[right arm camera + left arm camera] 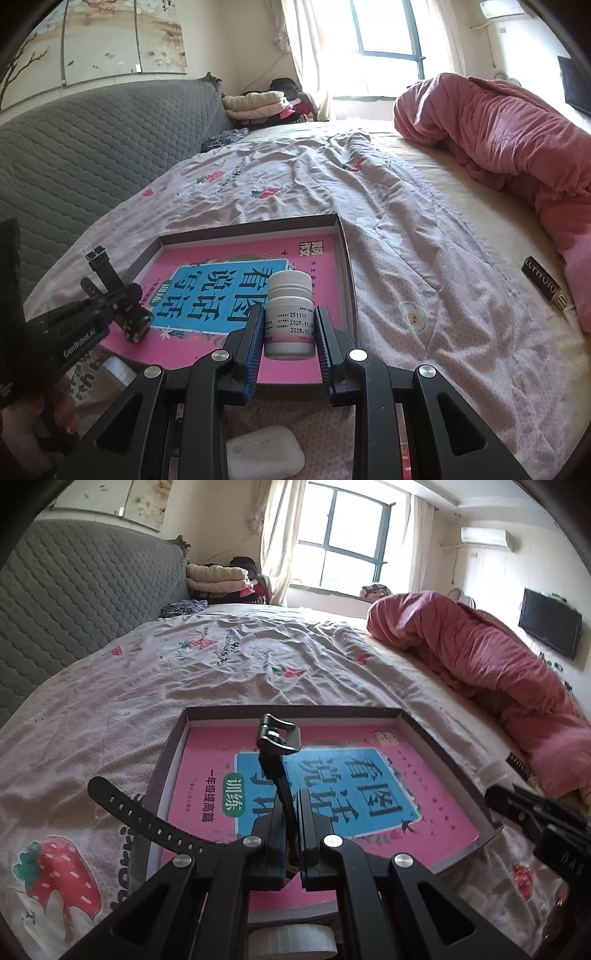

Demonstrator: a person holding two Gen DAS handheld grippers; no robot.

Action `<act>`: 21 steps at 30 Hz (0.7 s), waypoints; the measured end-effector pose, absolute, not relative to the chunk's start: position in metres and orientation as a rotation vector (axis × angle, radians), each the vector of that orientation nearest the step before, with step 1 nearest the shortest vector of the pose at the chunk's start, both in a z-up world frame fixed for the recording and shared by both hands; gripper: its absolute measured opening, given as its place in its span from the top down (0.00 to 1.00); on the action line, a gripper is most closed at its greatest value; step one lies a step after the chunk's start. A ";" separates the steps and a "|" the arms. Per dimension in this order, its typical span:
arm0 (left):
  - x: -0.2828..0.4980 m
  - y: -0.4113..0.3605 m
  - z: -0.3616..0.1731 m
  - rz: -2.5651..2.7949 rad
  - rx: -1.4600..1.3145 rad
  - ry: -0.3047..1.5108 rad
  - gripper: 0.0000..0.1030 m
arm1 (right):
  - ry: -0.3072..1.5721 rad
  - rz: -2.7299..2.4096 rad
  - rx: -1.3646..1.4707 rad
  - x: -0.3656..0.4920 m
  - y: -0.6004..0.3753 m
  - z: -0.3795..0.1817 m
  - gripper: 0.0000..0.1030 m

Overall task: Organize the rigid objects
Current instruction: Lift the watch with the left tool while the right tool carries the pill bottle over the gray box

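Note:
My left gripper (293, 812) is shut on a black wristwatch (277, 738). Its buckle strap stands up above the jaws and the holed strap (147, 819) trails left onto the sheet. It hangs over a shallow dark-rimmed box (295, 710) that holds a pink book (424, 812). My right gripper (290, 321) is shut on a white pill bottle (290, 291), upright over the near right part of the box (258, 221). In the right wrist view the left gripper (133, 306) and the watch (99, 266) are over the book's (314, 254) left side.
The box lies on a pale pink bedsheet (406, 258). A white earbud case (266, 450) rests just below my right gripper. A small black oblong item (543, 286) lies to the right by a rolled pink duvet (498, 140). A grey quilted headboard (74, 602) runs along the left.

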State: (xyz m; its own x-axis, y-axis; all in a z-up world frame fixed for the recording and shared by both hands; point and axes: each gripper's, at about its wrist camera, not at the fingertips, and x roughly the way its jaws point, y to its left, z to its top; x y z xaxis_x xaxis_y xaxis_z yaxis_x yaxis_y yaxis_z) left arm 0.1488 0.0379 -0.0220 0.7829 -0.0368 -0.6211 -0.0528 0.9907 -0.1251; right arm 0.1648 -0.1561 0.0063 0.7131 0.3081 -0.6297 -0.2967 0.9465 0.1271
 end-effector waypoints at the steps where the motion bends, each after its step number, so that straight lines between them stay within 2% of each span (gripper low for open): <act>1: 0.149 0.037 -0.023 0.009 -0.131 0.673 0.96 | 0.701 0.333 0.017 0.165 -0.156 0.006 0.74; 21: 0.151 0.037 -0.031 0.026 -0.105 0.701 0.95 | 0.880 0.255 -0.101 0.197 -0.141 -0.027 0.74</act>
